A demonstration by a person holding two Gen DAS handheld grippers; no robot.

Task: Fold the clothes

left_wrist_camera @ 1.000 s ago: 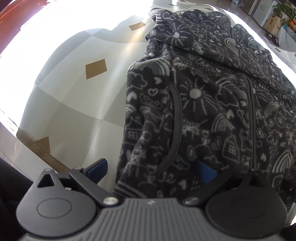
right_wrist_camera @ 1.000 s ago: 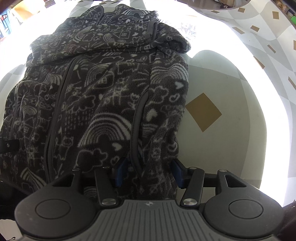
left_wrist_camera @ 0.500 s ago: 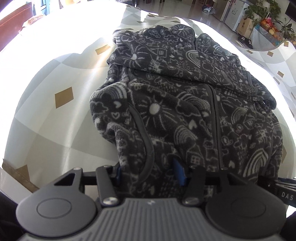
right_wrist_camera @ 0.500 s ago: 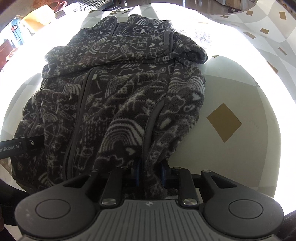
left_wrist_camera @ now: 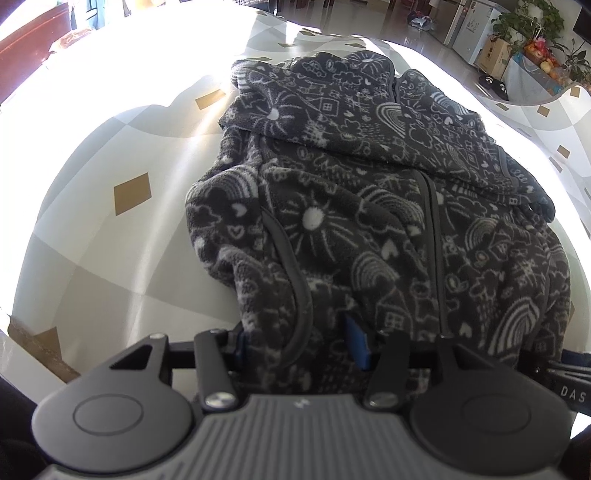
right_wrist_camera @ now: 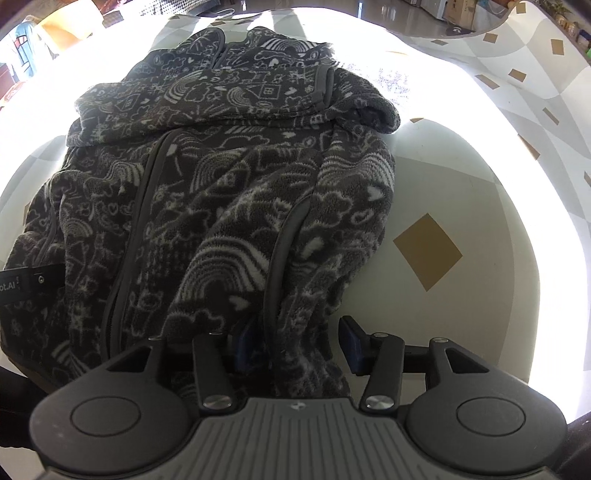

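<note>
A dark grey fleece hooded jacket [left_wrist_camera: 369,221] with white doodle print lies on the table, hood at the far end and zip running down its middle. My left gripper [left_wrist_camera: 297,345] is at its near hem. The jaws are opening, but bunched fabric still fills the gap and both blue pads press on it. In the right wrist view the jacket [right_wrist_camera: 221,184] spreads to the left. My right gripper [right_wrist_camera: 295,345] stands over the near right hem with its jaws opening. Fabric hangs between them, and the right pad [right_wrist_camera: 351,345] stands clear of the cloth.
The table [left_wrist_camera: 110,258] has a white and grey cover with tan diamonds, and its near left edge [left_wrist_camera: 33,339] is close. Bare table [right_wrist_camera: 443,332] lies right of the jacket. Potted plants and boxes [left_wrist_camera: 532,22] stand in the room beyond.
My left gripper went from wide open beside the hem to closed on it and rose a little. My right gripper pinched the hem tight half a second ago and has since spread apart.
</note>
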